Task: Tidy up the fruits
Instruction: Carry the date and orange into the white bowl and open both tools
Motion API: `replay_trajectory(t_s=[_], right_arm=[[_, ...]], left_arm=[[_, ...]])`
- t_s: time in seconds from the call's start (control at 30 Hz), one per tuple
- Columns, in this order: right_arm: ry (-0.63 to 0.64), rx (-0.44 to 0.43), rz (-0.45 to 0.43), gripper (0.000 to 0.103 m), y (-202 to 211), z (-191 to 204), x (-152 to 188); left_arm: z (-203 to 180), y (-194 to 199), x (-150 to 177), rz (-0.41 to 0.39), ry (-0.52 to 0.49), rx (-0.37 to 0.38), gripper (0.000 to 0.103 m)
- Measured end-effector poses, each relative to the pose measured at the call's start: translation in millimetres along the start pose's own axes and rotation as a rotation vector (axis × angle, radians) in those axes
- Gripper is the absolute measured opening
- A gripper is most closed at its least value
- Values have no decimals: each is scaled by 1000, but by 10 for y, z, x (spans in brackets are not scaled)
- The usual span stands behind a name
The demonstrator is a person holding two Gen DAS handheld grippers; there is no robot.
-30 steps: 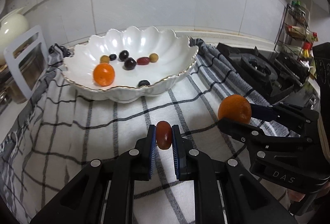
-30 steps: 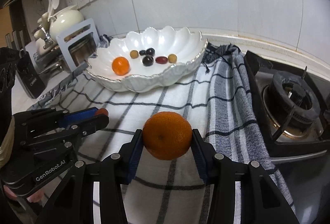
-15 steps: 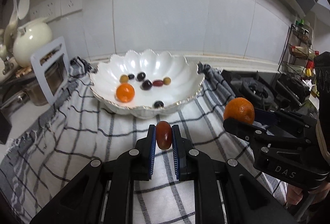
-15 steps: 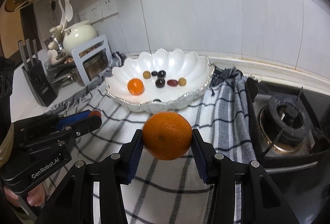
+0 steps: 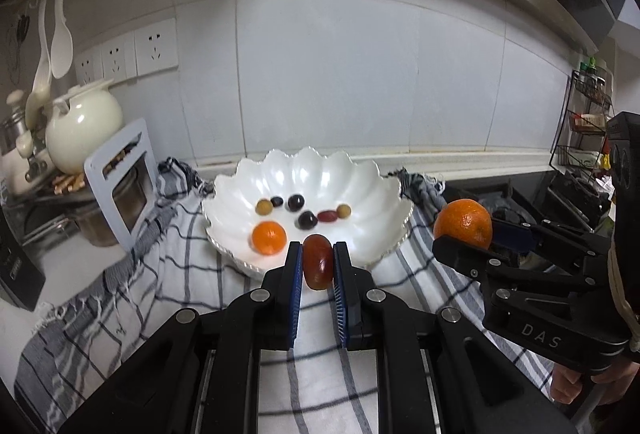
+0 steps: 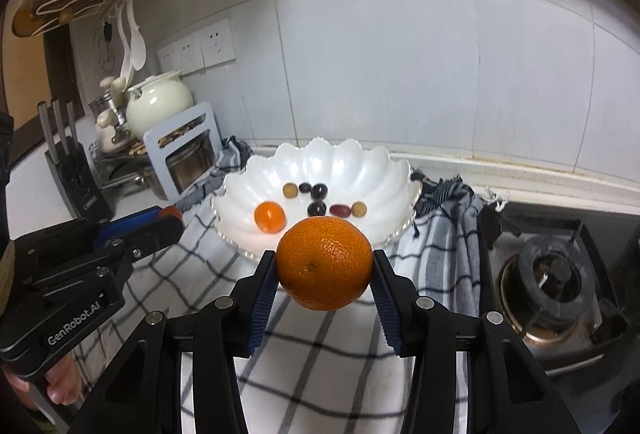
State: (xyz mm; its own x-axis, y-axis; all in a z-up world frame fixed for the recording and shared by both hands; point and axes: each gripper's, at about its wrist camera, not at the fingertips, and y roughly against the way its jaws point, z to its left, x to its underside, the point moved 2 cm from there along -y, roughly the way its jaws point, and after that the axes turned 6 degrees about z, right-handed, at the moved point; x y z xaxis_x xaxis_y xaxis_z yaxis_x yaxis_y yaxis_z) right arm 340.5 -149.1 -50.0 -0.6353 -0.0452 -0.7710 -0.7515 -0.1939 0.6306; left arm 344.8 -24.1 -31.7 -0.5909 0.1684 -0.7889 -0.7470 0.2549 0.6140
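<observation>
My left gripper (image 5: 317, 266) is shut on a small oblong red fruit (image 5: 318, 261), held in the air in front of the white scalloped bowl (image 5: 384, 230). My right gripper (image 6: 325, 270) is shut on a large orange (image 6: 325, 263), also held above the checked cloth (image 6: 320, 346). In the left wrist view the same orange (image 5: 463, 223) shows at the right. The bowl (image 6: 384, 194) holds a small orange fruit (image 6: 270, 217) and several small dark, red and yellow-green fruits (image 6: 318, 208). The left gripper (image 6: 170, 217) shows at the left of the right wrist view.
A gas stove (image 6: 552, 274) stands right of the cloth. A pale pot (image 5: 82, 124), a white rack with a metal container (image 5: 120, 178) and a knife block (image 6: 78, 170) crowd the left. A wire shelf (image 5: 586, 122) stands at far right. A tiled wall rises behind.
Both grippers have risen with their fruit and tilted up, so the bowl sits lower and farther in view and more of the wall shows. The grips have not changed.
</observation>
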Motion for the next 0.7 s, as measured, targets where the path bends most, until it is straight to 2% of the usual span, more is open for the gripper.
replay_trajectory(t_s=[0.4,0.7], right_arm=[[22,21,16,48,-322,-61,-369],[29,44,42,48,-591,-173,-574]], left_arm=[[57,-238,-382,-11,-10,-17,16],[130,-605,-585,37,4,-18,16]])
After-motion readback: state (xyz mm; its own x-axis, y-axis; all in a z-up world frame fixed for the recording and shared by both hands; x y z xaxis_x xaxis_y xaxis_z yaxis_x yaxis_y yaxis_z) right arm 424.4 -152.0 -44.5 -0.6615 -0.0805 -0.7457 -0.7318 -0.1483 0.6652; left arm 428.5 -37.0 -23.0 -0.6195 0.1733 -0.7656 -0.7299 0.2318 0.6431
